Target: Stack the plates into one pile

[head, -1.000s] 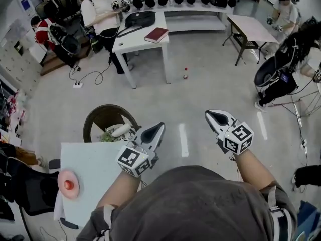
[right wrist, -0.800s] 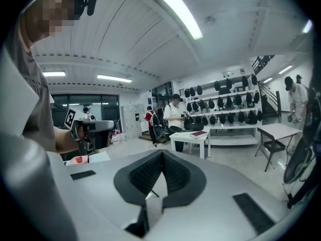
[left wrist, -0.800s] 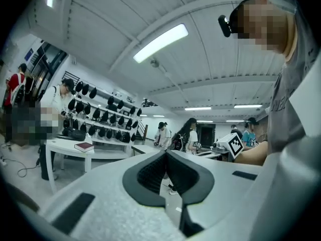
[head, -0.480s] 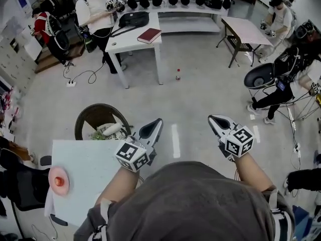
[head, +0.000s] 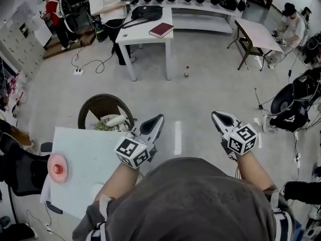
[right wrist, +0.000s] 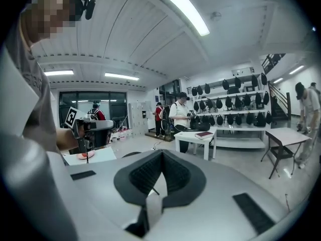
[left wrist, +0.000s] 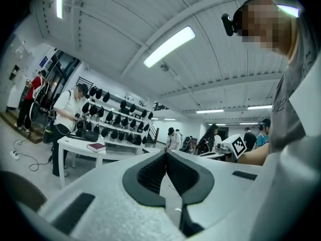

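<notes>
At the far left of the head view, a pink plate (head: 58,168) with a redder middle is lying on the pale surface (head: 85,154), close to its left edge and well apart from both claws. Just beyond the surface's far edge, a round dark bin (head: 95,107) is standing on the floor, holding some litter. The left claw (head: 156,122) is hovering just past the surface's far right corner, over bare floor; its own view is showing its jaws pressed together with nothing between them. To the right, the right claw (head: 218,118) is hanging alongside it, likewise over floor, with its jaws closed tip to tip and gripping nothing. Farther back, a far white surface (head: 145,34) is carrying a red book (head: 161,30), and a person (head: 108,4) is standing beside it.
</notes>
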Available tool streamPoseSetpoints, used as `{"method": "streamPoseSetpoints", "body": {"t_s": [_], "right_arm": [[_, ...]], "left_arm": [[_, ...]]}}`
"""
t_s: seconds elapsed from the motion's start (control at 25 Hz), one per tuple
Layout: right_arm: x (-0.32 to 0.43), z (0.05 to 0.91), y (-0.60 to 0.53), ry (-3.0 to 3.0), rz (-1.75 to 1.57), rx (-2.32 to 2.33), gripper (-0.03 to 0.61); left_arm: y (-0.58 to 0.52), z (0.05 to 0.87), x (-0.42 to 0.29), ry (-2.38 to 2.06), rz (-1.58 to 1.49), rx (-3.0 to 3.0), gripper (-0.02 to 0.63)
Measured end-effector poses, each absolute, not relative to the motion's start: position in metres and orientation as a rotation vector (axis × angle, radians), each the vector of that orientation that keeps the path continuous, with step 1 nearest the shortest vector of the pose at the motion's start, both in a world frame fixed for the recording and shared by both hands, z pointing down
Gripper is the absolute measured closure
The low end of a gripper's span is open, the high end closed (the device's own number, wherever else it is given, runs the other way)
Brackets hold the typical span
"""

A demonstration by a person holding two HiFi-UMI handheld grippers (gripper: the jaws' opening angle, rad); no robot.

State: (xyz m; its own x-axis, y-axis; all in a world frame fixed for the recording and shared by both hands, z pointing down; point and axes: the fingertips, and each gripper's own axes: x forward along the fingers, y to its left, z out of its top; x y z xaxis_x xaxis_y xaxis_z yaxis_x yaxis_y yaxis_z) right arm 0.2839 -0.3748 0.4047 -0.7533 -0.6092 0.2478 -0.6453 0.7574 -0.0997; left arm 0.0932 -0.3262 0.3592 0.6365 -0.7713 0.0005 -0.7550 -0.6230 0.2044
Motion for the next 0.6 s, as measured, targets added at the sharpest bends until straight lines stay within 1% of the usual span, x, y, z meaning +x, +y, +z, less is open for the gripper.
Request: {"method": "streamPoseSetpoints", "body": {"t_s": [0.6], "right_arm": [[0.2781, 0.3990, -0.3773, -2.758, 0.236, 0.964, 0.588]], "left_arm": [[-0.3235, 0.3542, 0.0863, -1.283, -0.133, 2.660, 0.607]]}}
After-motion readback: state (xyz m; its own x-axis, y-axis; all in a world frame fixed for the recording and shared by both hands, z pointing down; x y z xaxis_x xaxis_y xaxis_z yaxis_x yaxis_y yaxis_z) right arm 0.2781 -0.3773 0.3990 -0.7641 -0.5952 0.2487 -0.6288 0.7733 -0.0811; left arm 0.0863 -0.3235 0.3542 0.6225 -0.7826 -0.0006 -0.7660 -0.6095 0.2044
